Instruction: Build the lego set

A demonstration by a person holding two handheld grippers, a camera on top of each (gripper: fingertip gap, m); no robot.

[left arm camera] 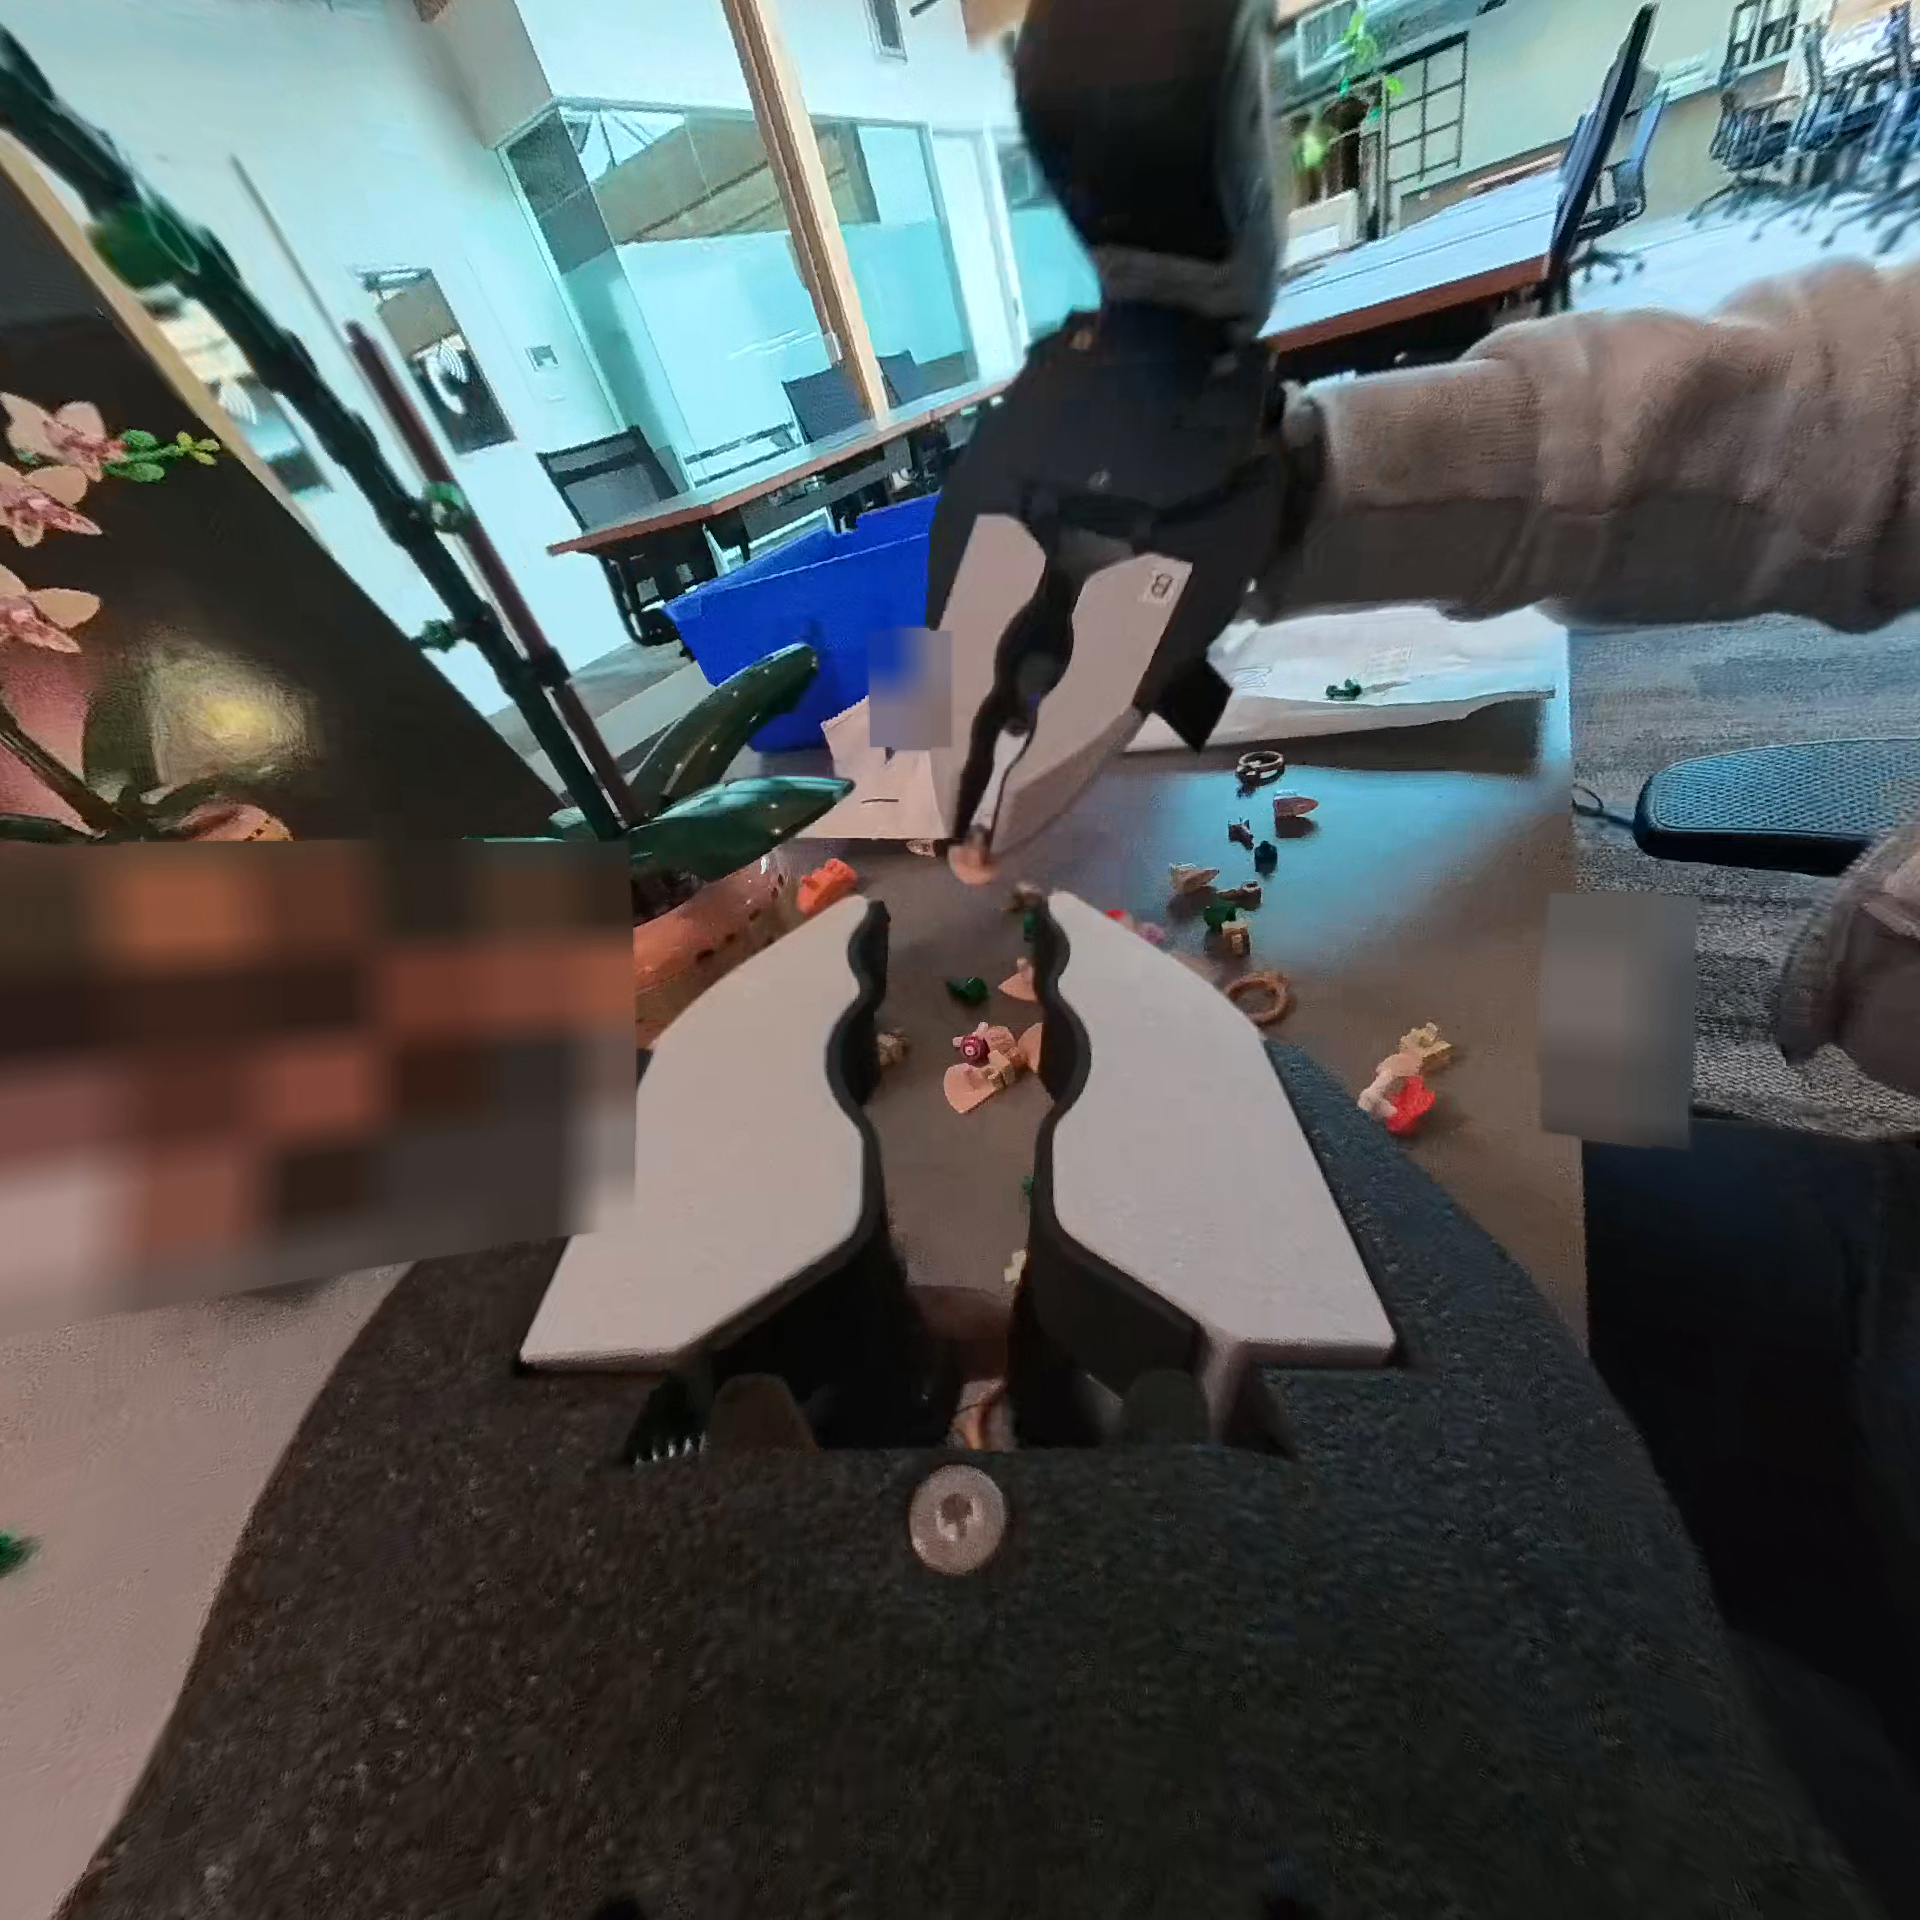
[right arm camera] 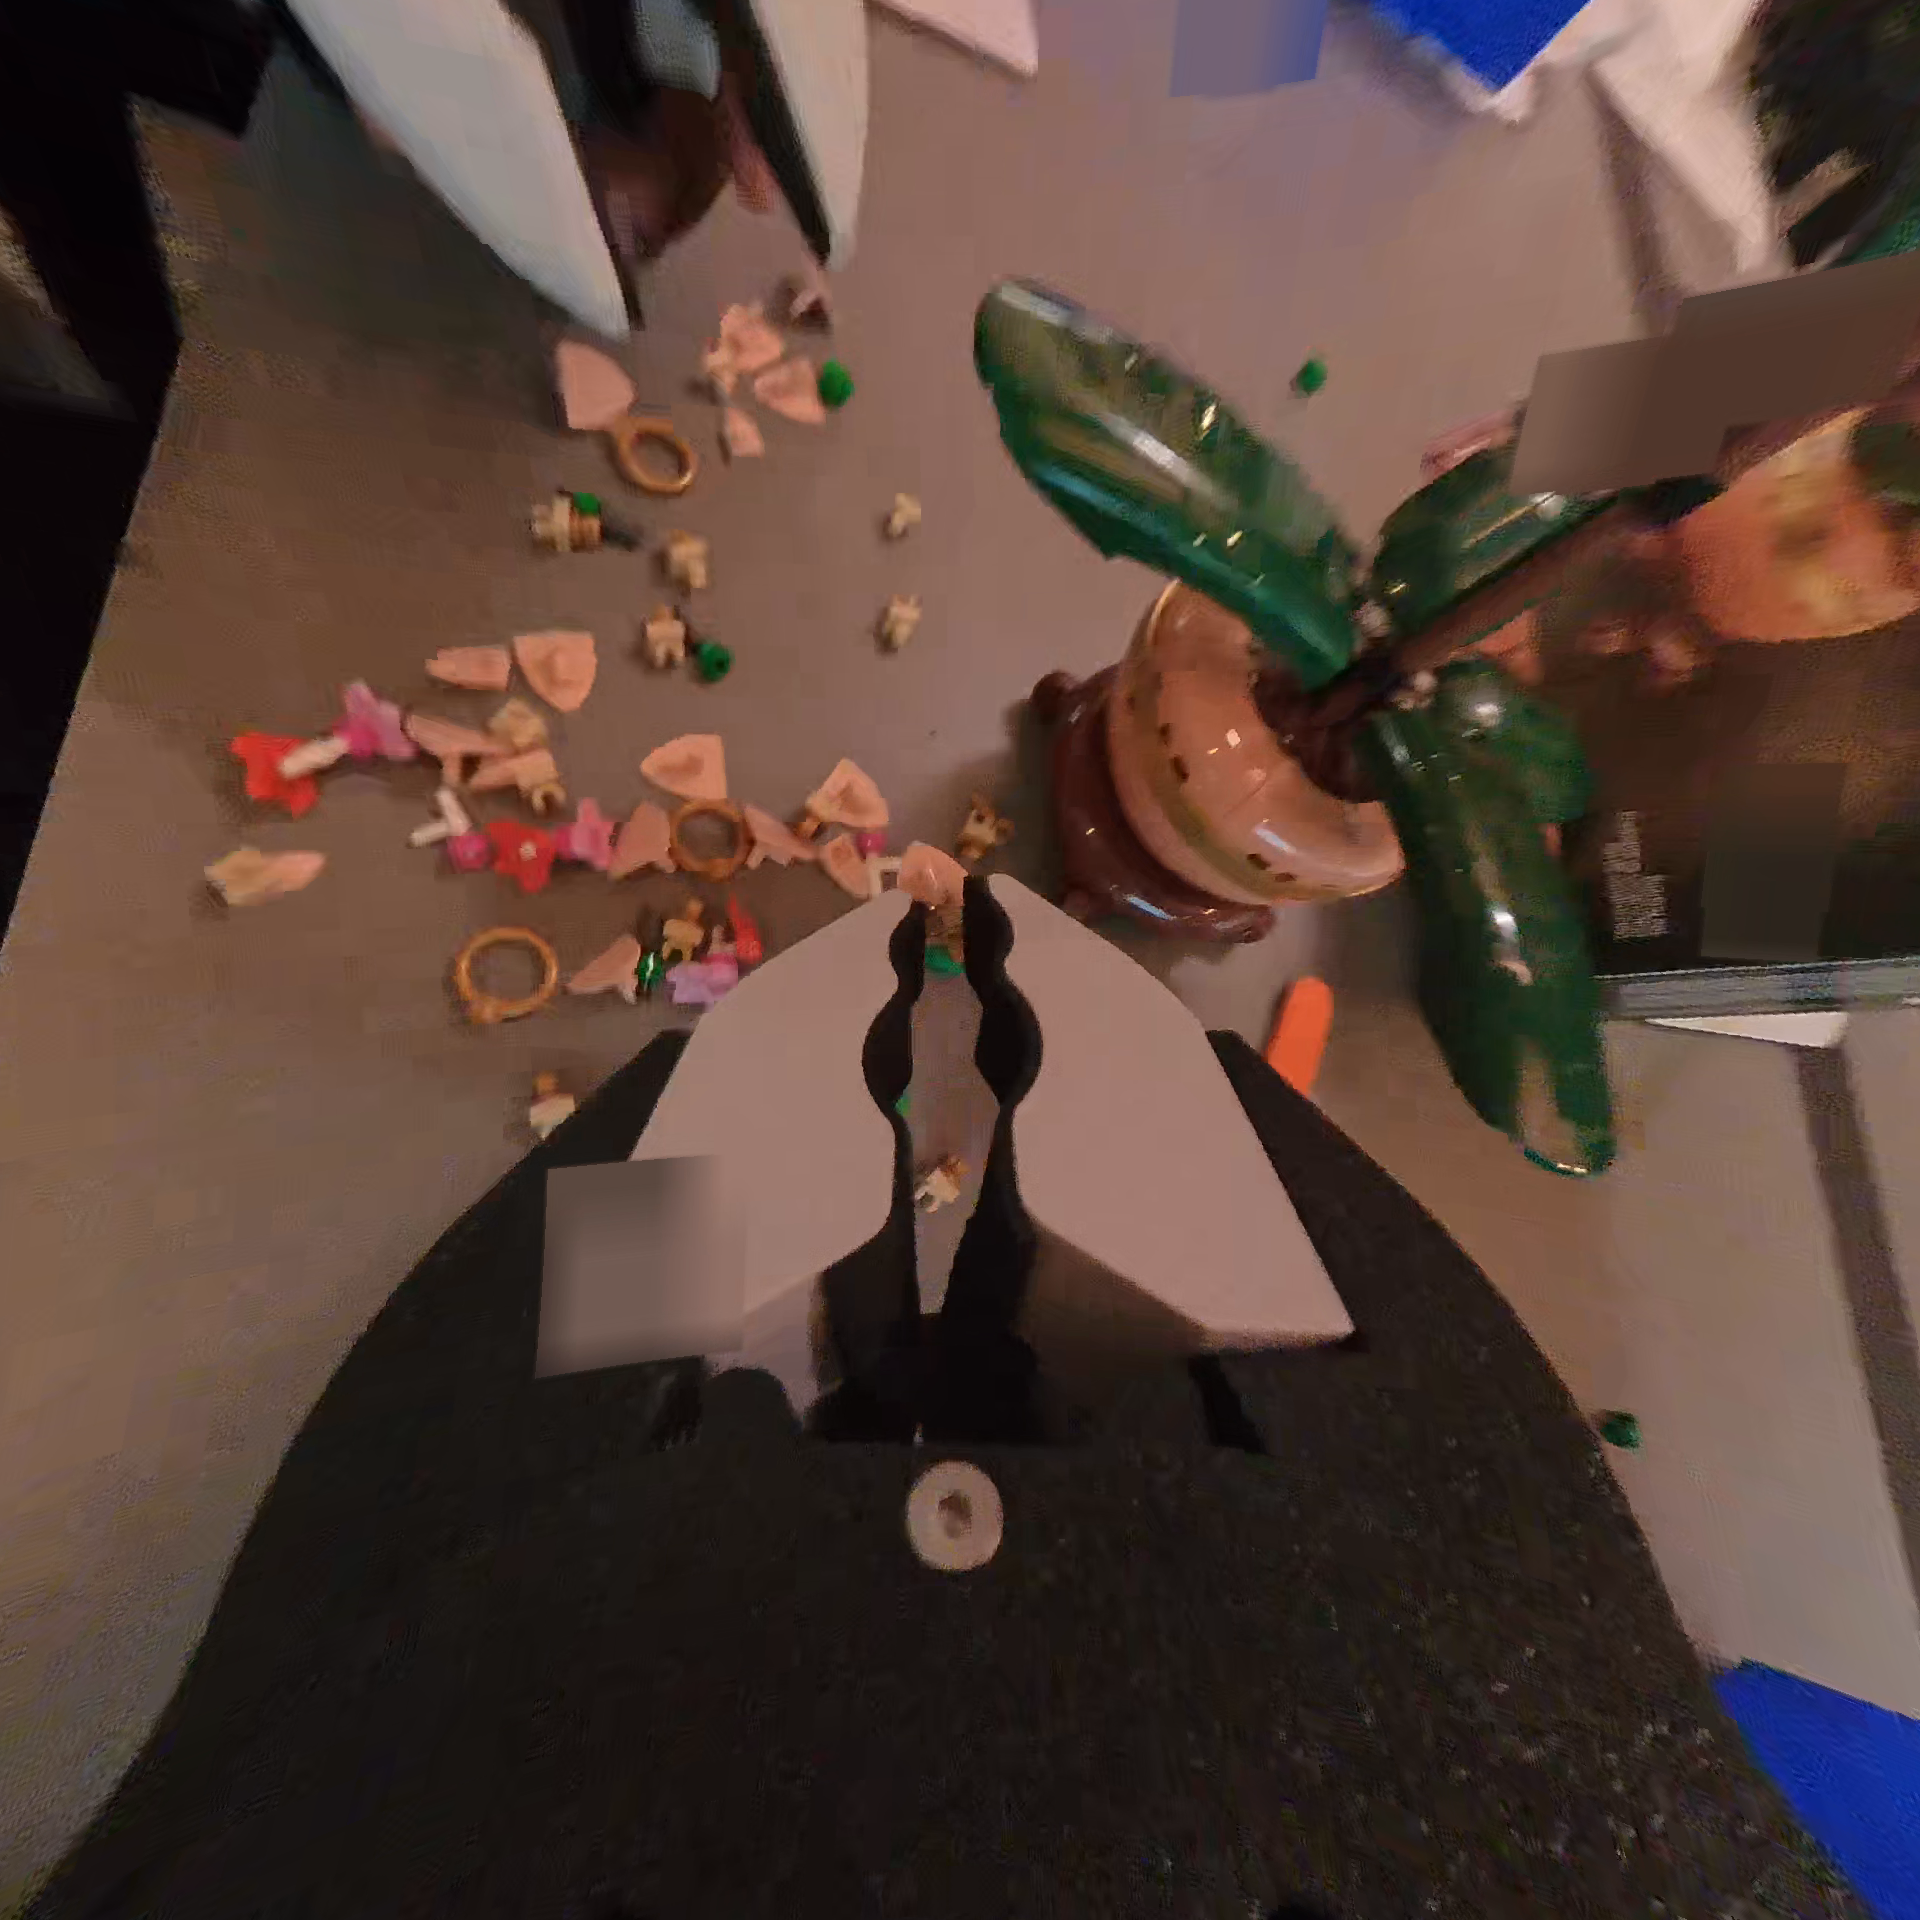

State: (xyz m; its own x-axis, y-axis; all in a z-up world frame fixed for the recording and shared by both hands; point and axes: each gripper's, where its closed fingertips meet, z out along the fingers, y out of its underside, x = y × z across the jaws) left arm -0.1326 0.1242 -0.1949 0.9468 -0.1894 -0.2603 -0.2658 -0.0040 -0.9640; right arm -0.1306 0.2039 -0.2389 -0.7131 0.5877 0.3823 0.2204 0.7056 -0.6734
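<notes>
Box: at the far left of your left wrist view the set's box [left arm camera: 208,644] stands tilted, orchid photo facing you; a mosaic patch covers its lower part.
Plant model: just right of the box, your built lego plant [right arm camera: 1278,665] sits on the desk [right arm camera: 312,1091]. Only the right wrist view shows the tan pot [right arm camera: 1216,769] on its brown base with three dark green leaves; the left wrist view shows the tall dark stem [left arm camera: 457,582] that the other view cuts off.
Left hand-held gripper: your left hand-held gripper [left arm camera: 966,914] hangs over the loose parts with its jaws apart and nothing between them. In the right wrist view only its two white fingers [right arm camera: 488,156] enter at the top edge.
Loose pieces: the scattered lego pieces [right arm camera: 582,800] lie on the desk right of the pot: pale pink petals, gold rings, red, magenta and green bits. The right wrist view shows many more of them.
Right hand-held gripper: your right hand-held gripper [right arm camera: 940,904] points down at the desk, jaws nearly together, pinching a small pale pink piece [right arm camera: 930,868] at the tips; the left wrist view shows that piece [left arm camera: 975,860] at desk level.
Hard to tell: whether the pink piece touches the desk; motion blur softens the leaves.
Far right: your grey sleeve [left arm camera: 1621,457] and a chair armrest [left arm camera: 1766,810] appear in the left wrist view only.
</notes>
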